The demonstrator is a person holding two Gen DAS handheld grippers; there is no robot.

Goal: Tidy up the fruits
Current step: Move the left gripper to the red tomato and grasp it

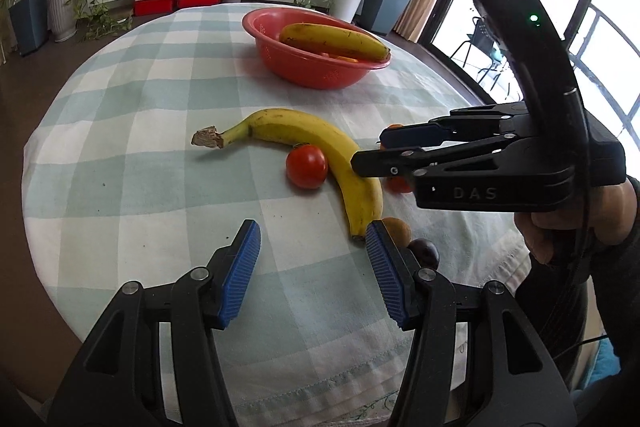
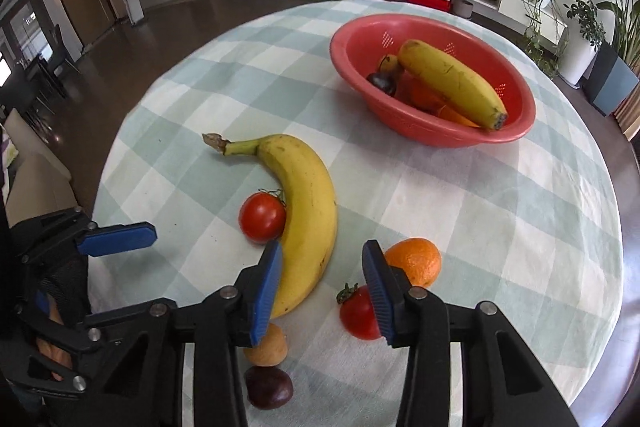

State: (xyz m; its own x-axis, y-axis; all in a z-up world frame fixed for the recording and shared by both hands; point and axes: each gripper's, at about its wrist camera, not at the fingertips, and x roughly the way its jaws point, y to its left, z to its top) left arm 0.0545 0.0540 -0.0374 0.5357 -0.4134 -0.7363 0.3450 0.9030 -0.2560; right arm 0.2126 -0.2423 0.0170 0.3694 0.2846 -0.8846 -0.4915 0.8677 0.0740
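Fruit is scattered on the table beside the loose banana; another is seen in the red bowl beyond. Left tongs and right tongs are held open, empty.

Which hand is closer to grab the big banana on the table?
Probably right. The right gripper hangs open over the banana's lower end, one finger overlapping it. The left gripper is open too, but the banana sits off to its side.
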